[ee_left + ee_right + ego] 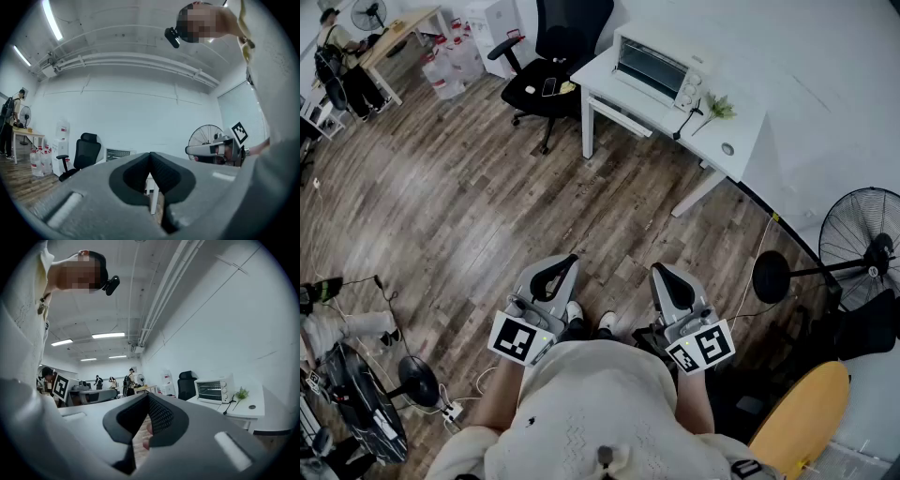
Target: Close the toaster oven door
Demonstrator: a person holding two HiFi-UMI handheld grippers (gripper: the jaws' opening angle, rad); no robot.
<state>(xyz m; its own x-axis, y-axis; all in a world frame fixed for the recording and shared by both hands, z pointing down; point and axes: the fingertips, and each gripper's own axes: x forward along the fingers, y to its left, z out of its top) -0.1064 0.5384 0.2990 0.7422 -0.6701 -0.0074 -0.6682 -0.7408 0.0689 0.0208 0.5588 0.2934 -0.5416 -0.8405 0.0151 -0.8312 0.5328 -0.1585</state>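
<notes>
Left tool [150, 155] clenched, empty | right tool [147, 398] clenched, empty | toaster oven [661, 67] well apart

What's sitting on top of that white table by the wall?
A toaster oven, a small green plant and a round disc sit on the white table. Anything behind the oven is hidden.

Even, cool overhead light from ceiling tubes [108, 335]; soft sheen on wood floor [441, 178]. Both gripper views fisheye, dark vignette corners; near foreground soft, possibly out of focus.
</notes>
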